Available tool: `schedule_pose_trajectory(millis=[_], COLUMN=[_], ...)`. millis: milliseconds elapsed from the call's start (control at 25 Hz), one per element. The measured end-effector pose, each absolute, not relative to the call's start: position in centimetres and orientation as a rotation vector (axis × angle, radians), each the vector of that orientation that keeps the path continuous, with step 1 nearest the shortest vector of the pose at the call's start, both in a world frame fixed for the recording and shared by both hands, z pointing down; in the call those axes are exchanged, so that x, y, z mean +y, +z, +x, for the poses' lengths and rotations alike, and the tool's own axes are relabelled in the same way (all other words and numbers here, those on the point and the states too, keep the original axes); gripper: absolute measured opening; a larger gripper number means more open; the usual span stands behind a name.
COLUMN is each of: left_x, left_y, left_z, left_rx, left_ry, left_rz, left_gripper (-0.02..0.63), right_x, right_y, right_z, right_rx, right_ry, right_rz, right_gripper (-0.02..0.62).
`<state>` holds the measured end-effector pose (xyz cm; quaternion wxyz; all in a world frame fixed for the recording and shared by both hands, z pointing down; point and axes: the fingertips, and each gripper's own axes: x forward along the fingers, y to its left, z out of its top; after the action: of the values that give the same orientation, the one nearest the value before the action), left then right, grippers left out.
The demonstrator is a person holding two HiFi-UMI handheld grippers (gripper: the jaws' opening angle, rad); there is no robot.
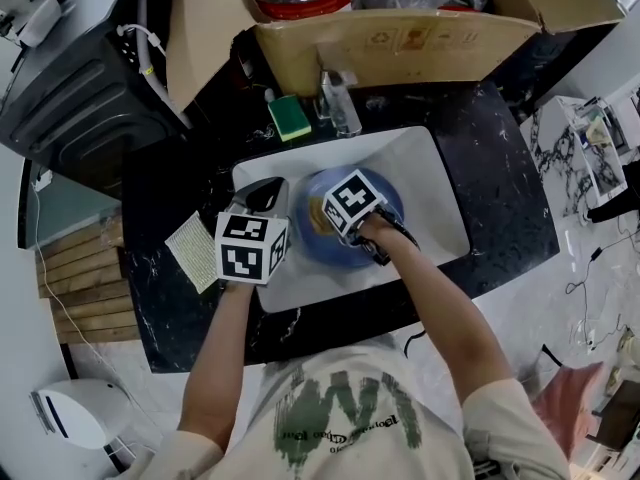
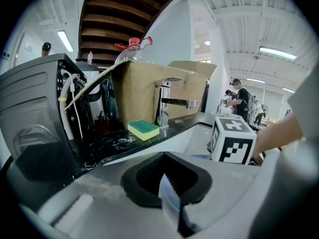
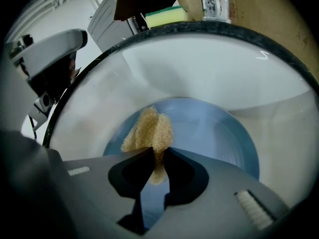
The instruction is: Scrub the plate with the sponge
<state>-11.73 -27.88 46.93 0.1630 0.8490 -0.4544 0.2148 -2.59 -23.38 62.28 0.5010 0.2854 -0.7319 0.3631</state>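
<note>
Pinching a tan, coarse-grained sponge (image 3: 149,131) in the right claw (image 3: 157,159), clamping its lower end tight and leaving the folded upper part sticking out past the tips. Laying that sponge against the left half of a round, pale blue plate (image 3: 219,138), glossy and showing a faint ring inside its rim. Lying flat, that plate, in the bottom of the white sink (image 3: 199,68), set into the dark marbled table (image 1: 500,183). Gripping with the left claw (image 2: 168,190) as well, closing narrowly on a thin bluish-white edge, seemingly the plate's left rim, going by the head view. Holding the two claws close together over the basin, the right one above the plate's middle. Resting apart on the table behind the sink, a second sponge (image 2: 143,129), yellow with a green top, just beside the faucet (image 2: 167,103) and in front of an open cardboard box (image 2: 144,91).
</note>
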Motion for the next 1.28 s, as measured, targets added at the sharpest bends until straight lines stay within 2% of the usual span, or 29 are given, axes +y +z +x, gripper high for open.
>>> schedule_pose_trajectory(millis=[1280], left_x=[-26.5], left_y=[46.8], left_z=[-11.6], left_rx=[-1.328], left_ry=[0.619], left_rz=[2.403], left_gripper=[0.003], right_x=[-24.5], right_y=[61.8], right_z=[8.7], right_rx=[-1.573], right_ry=[0.769], right_rz=[0.83], right_gripper=[0.063])
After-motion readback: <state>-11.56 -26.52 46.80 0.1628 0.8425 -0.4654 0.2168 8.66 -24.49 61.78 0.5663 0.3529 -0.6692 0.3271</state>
